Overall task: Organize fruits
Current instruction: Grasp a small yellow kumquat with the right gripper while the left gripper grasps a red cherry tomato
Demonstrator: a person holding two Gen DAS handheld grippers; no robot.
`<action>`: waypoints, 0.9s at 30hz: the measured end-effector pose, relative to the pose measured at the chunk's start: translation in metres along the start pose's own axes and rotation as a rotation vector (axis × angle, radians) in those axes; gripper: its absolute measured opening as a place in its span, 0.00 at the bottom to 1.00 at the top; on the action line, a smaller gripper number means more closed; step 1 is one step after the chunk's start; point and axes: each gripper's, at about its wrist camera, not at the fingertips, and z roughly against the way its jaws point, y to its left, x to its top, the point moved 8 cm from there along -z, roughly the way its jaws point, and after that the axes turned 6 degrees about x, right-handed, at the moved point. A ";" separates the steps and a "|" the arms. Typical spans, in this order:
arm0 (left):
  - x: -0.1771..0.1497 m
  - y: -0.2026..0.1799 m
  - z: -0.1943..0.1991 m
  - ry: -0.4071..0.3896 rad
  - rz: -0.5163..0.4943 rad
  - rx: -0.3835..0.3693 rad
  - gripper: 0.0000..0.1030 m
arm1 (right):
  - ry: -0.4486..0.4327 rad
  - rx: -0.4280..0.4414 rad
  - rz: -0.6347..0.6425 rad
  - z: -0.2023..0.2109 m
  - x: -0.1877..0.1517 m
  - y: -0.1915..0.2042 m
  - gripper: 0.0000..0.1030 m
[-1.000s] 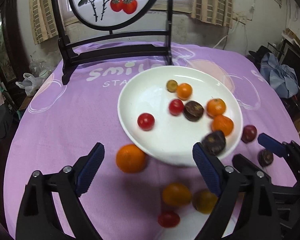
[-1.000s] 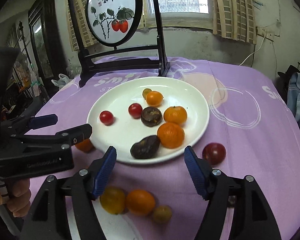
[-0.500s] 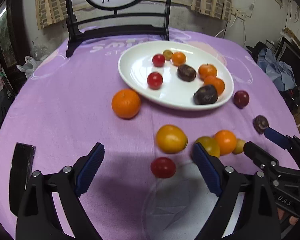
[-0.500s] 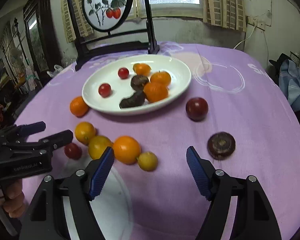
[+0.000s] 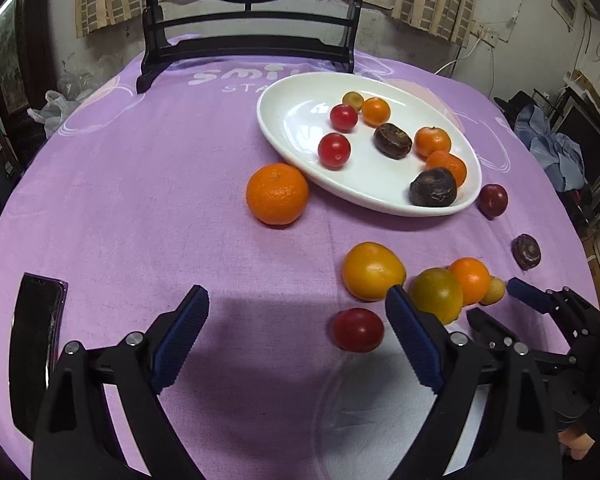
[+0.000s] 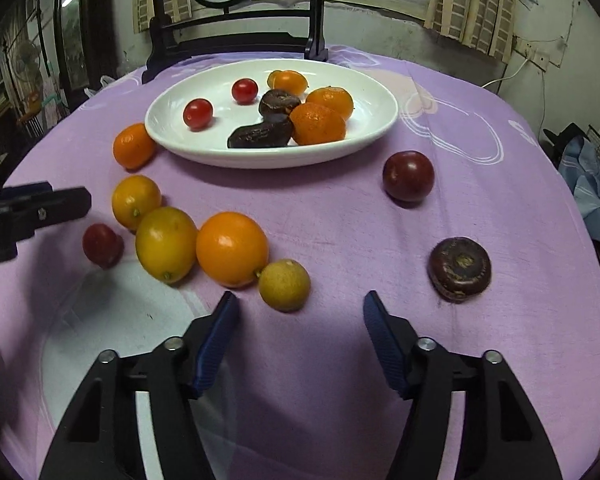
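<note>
Here, from the left wrist, the left gripper (image 5: 296, 330) stands wide and empty on the near side of the white plate (image 5: 284, 128), with a red cherry tomato (image 5: 357, 329) just inside its right pad. From the right wrist, the right gripper (image 6: 298, 338) is closing on nothing yet; the small, round, dull yellow-green fruit (image 6: 284, 285) lies just ahead, slightly left of centre, nearer this hand, well short of the plate.
</note>
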 end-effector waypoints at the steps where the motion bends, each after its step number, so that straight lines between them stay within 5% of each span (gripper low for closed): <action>1: -0.001 -0.001 -0.002 0.010 -0.002 -0.001 0.85 | -0.005 0.013 -0.004 -0.001 0.002 0.002 0.55; 5: -0.005 -0.006 -0.005 0.022 -0.023 -0.010 0.85 | -0.010 0.027 -0.002 -0.003 0.006 0.006 0.25; 19: -0.021 -0.030 -0.007 0.024 -0.118 0.007 0.85 | -0.048 0.054 -0.068 0.019 0.007 -0.010 0.25; 27: -0.028 -0.035 -0.020 0.032 -0.164 0.025 0.50 | -0.077 0.061 -0.057 0.029 0.010 -0.006 0.25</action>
